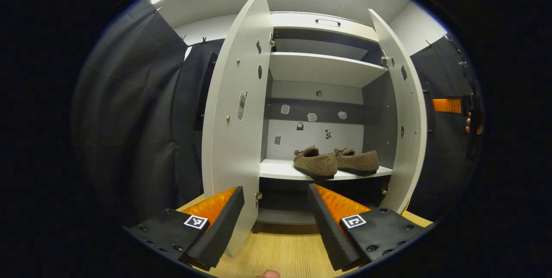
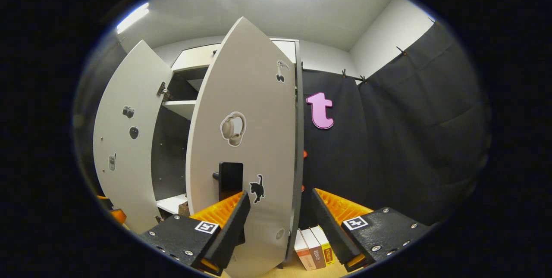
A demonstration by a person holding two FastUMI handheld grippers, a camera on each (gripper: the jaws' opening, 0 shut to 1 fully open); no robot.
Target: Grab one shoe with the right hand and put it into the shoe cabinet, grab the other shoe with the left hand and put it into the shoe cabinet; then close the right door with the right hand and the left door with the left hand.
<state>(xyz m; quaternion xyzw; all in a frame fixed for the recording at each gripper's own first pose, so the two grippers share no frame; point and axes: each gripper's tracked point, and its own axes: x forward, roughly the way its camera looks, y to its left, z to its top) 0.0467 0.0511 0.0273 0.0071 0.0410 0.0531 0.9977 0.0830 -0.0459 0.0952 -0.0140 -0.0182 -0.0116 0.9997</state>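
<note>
Shoes shelved, both doors standing open; right claw (image 2: 278, 220) is lining up on the right door (image 2: 241, 140).

Both shoes (image 1: 334, 162) are sitting side by side on the cabinet shelf (image 1: 280, 169), long axes running roughly across the shelf and splaying apart. Right claw is spread, holding nothing, near the door's dark handle (image 2: 230, 179). Judging best approach: push on the door's outer face near the free edge, swinging steadily. Left claw (image 1: 276, 222) is spread, empty, waiting before the left door (image 1: 235, 118).

Two shoes (image 1: 334, 162), two doors (image 1: 235, 114) – one cabinet (image 1: 323, 69), three books (image 2: 312, 241)
</note>
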